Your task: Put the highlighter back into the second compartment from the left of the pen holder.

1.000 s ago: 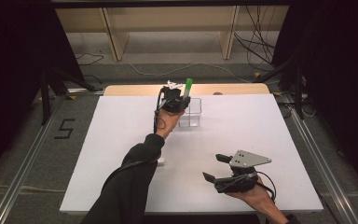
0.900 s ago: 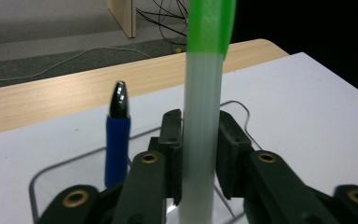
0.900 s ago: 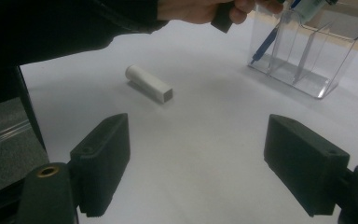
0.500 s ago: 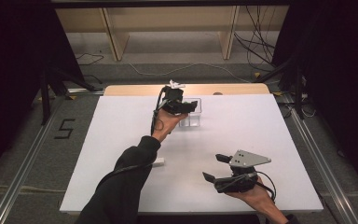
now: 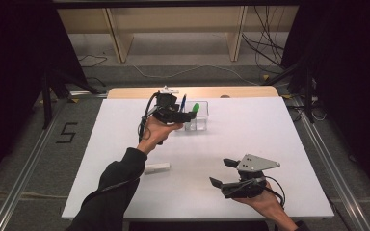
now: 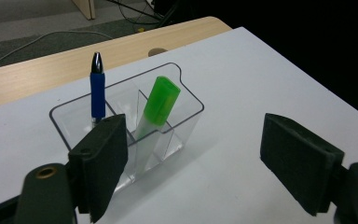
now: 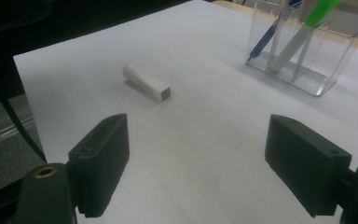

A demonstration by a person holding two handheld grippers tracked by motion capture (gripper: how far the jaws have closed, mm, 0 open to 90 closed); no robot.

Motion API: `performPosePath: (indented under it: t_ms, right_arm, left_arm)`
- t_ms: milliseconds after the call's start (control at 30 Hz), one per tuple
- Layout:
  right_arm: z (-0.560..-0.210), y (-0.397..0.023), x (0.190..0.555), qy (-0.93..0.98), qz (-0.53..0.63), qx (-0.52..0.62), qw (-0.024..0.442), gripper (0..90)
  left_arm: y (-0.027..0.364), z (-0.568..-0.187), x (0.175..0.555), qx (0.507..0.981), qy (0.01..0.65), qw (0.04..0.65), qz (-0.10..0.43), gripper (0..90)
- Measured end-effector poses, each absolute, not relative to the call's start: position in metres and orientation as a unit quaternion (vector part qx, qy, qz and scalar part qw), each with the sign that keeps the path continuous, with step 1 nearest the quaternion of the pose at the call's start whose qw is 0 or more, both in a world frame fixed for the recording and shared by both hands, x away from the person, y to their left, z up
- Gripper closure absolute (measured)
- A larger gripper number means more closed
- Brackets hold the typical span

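While the left gripper (image 5: 185,115) hovers with jaws spread and empty just at 9 o'clock of the clear plastic three-compartment pen holder (image 6: 70,128), the green highlighter (image 6: 161,100) stands tilted inside, cap up. Judged step: a drop-off looks finished; release done.

Blue pen with dark tip (image 6: 97,86) stands in a neighbouring compartment, toward 10 o'clock in the left gripper view.

Right gripper (image 5: 221,174) rests low at 5 o'clock of the white table (image 5: 279,139), jaws apart, holding nothing.

Small white cylindrical cap-like piece (image 7: 145,82) lies flat on the table, at 7 o'clock of the holder, well apart from it.

Count: holder 1, highlighter 1, pen 1, white piece 1, grippers 2.

Next move, likely: fetch the white piece; needs a low approach, jaws straddling its short axis.
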State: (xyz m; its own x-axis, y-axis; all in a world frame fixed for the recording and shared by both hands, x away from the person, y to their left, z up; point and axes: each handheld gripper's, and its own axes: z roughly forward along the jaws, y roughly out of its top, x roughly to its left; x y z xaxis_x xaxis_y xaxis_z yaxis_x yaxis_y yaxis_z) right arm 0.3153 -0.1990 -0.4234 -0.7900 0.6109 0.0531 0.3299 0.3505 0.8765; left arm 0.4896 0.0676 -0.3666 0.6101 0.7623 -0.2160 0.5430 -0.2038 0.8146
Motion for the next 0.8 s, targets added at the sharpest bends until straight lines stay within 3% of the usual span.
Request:
performPosePath:
  t_ms: [800]
  right_arm:
    - [-0.424, -0.199, 0.315, 0.813, 0.485, 0.289, 0.146, 21.9]
  left_arm:
    - [0.109, -0.385, 0.453, 0.824, 0.374, 0.415, 0.098, 19.5]
